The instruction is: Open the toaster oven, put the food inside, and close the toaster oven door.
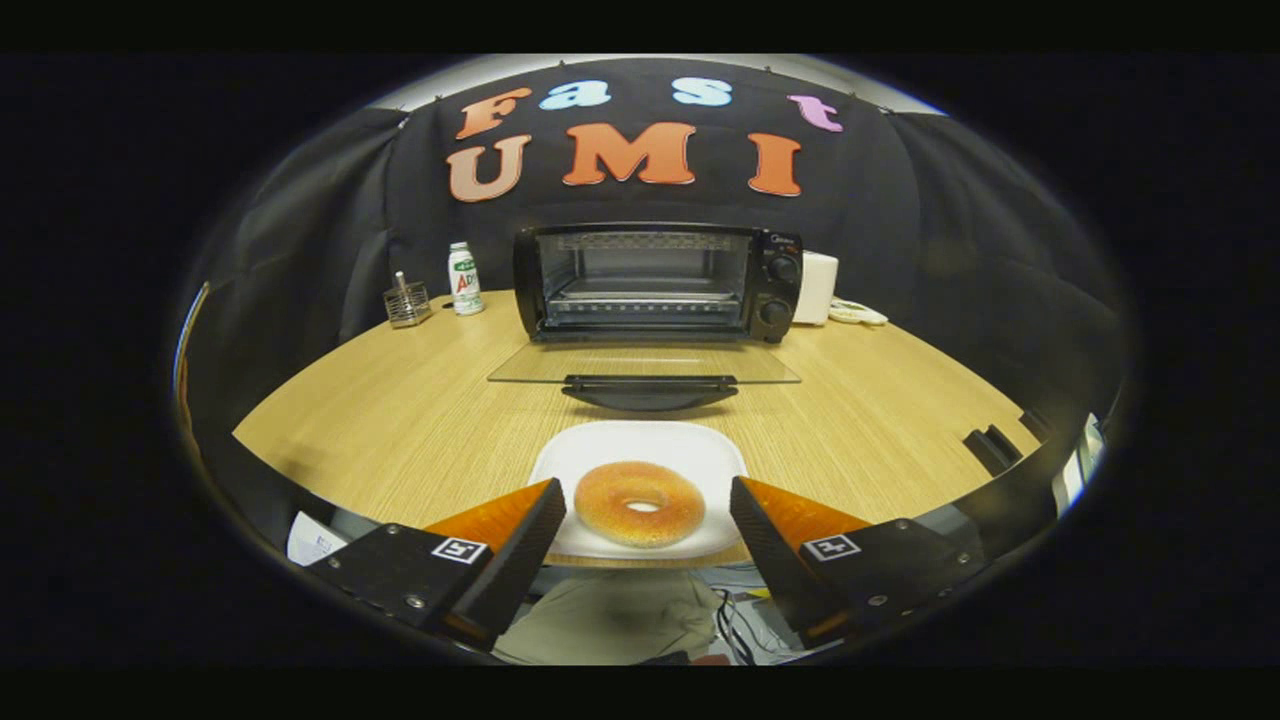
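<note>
A golden-brown bagel lies on a white square plate near the table's front edge. My gripper is open, one finger on each side of the bagel and neither touching it. Beyond the plate stands a black toaster oven. Its glass door is folded down flat onto the table, with the dark handle facing me. The oven cavity shows a wire rack and nothing on it.
The wooden table carries a small white bottle and a metal wire holder left of the oven. A white box and a small white dish sit to its right. A person's lap shows below the table edge.
</note>
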Demonstrator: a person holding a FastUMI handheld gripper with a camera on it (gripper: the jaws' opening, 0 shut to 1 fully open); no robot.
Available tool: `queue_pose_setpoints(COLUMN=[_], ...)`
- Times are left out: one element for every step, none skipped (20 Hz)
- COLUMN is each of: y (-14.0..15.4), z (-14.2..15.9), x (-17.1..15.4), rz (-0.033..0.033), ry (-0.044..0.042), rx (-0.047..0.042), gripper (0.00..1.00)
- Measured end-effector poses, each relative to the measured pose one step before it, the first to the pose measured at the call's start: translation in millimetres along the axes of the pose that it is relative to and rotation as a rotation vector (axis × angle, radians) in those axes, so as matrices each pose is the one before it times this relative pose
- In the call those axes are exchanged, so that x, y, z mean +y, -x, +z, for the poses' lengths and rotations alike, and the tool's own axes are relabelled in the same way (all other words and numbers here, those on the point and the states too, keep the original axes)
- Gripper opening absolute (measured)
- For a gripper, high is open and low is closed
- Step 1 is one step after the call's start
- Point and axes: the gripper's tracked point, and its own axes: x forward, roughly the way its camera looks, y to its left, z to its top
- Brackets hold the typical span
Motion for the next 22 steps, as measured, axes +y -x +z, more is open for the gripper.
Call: queue_pose_setpoints(y=[-1.28,-1.55,-2.12,-2.26,-1.3,-1.64,-2.25,-2.79,-1.58,0.63,-0.74,1.38,-0.05,0.31,1.28,0.58,0.31,-0.12,0.23,-1.56,-0.48,-1.7], z=[-2.12,-1.95,-3.42,-2.63,-2.61,-2.33,-3.5,-1.29,0.12,0.7,0.13,0.8,-0.25,1.81,2.54,4.25,4.4,5.98,4.34,7.02,4.12,5.86], x=[0.86,-0.79,-1.29,-0.09,1.3,2.42,1.27,0.35,-0.8,0.4,0.53,0.55,0.25,0.14,0.06,1.03,0.92,0.36,-0.06,1.02,1.45,2.52], rz=[0.00449,-0.00403,-0.00531,-0.00263,0.00339,0.00571,0.00134,-0.00248,-0.00662,-0.00408,-0.00302,0.00299,0.00173,0.00206,0.00347,0.00258,0.00374,-0.00021,-0.0004,-0.00055,0.00305,0.00606], ry=[-0.01159,-0.00799,-0.00254,-0.00167,-0.00315,-0.00238,-0.00003,0.0031,0.0023,0.00387,0.00305,0.00087,0.00036,-0.00528,-0.00734,-0.00903,-0.00649,-0.00585,-0.00133,-0.00355,-0.00399,-0.00349], rx=[0.00165,0.0051,0.00654,0.0071,0.00635,0.00768,0.00824,0.00572,-0.00431,-0.00013,-0.0014,-0.00196,-0.00126,-0.00192,-0.0038,-0.00655,-0.00896,-0.0082,-0.0073,-0.00983,-0.00786,-0.00493], gripper=[0.99,0.99,0.99,0.99,0.99,0.99,0.99,0.99,0.99,0.99,0.98,0.92,0.82,0.79,0.72,0.69,0.65,0.63,0.61,0.6,0.59,0.59])
